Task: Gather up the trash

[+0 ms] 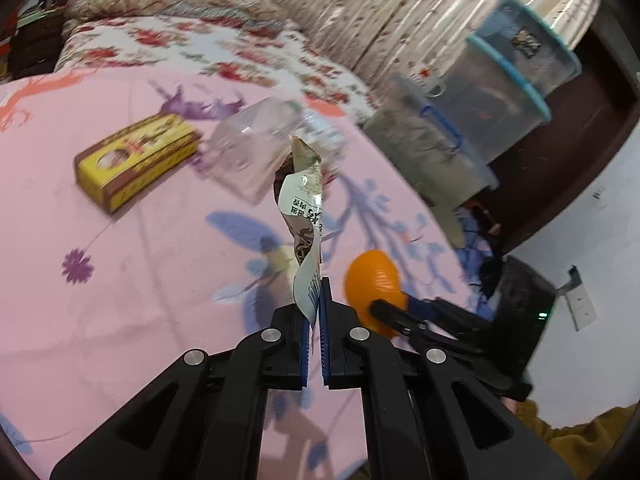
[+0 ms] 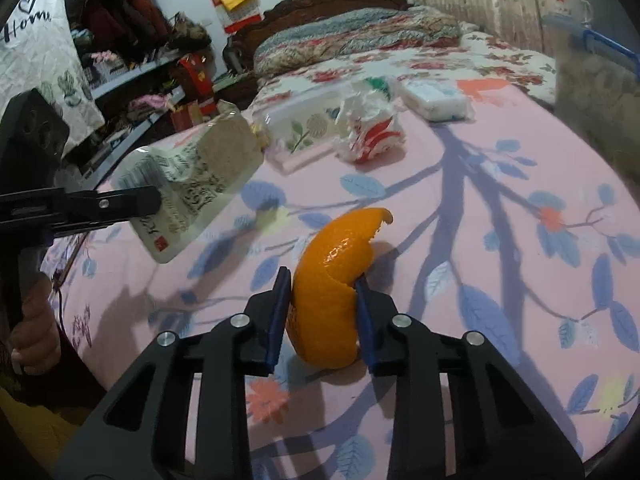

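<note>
My left gripper point(image 1: 319, 286) is shut on a crumpled printed snack wrapper point(image 1: 303, 200), which stands up from its blue pads above the pink bedsheet. The right wrist view shows that gripper point(image 2: 154, 200) at the left, with the same wrapper point(image 2: 192, 184) in it. My right gripper point(image 2: 322, 284) is shut on a curved piece of orange peel point(image 2: 332, 280), its pads pressing both sides just above the sheet. From the left wrist view the peel point(image 1: 372, 284) and the right gripper point(image 1: 390, 308) lie just to the right.
On the bed lie a yellow box point(image 1: 136, 160), a clear plastic container point(image 1: 256, 144), a floral lidded box point(image 2: 304, 128), a red-and-white crumpled wrapper point(image 2: 372, 136) and a white tissue pack point(image 2: 434, 100). Stacked plastic bins point(image 1: 500, 96) stand beside the bed. A hand point(image 2: 34, 320) holds the left gripper's handle.
</note>
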### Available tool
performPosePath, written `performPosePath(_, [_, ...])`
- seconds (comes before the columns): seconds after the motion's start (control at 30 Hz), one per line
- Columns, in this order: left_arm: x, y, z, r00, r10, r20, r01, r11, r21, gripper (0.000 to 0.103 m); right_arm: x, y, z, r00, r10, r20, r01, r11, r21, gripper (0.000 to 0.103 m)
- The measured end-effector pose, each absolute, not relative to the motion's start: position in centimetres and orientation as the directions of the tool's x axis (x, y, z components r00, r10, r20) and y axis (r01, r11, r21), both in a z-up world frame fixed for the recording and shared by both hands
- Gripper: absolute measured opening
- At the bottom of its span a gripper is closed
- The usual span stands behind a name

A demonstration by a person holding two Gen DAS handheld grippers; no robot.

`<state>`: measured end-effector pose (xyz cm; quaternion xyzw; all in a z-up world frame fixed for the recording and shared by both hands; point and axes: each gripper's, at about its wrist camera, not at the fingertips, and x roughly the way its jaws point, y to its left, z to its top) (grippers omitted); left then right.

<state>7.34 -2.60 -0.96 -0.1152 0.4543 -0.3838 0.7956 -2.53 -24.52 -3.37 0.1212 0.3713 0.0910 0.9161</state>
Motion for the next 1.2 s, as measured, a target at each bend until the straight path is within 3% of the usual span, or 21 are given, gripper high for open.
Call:
performPosePath(0.2, [6.9, -4.4, 1.1, 0.276, -0.750, -0.601, 0.561, 0.633, -0.533, 0.004, -3.2, -27.0, -2.2, 0.752, 0.213, -0.624, -0.017, 0.952, 0.305, 0.028])
performPosePath(0.27, [6.9, -5.2, 1.4, 0.268, -0.753, -0.601, 0.574, 0.625, -0.529, 0.004, -3.4, -27.7, -2.1, 0.759, 0.201, -0.619, -0.003, 0.952, 0.305, 0.021])
performPosePath(0.83, [7.8, -9.8, 0.8, 0.195, -0.744, -0.639, 0.621, 0.598, -0.507, 0.004, -4.4, -31.5, -1.8, 0.799, 0.189, -0.570, 0.040, 0.931, 0.363, 0.016])
performPosePath(1.2, [9.5, -22.7, 2.2, 0.045, -0.739, -0.672, 0.770, 0.455, -0.448, 0.004, -5.9, -41.3, -0.4, 0.859, -0.010, -0.511, 0.226, 0.904, 0.362, 0.016])
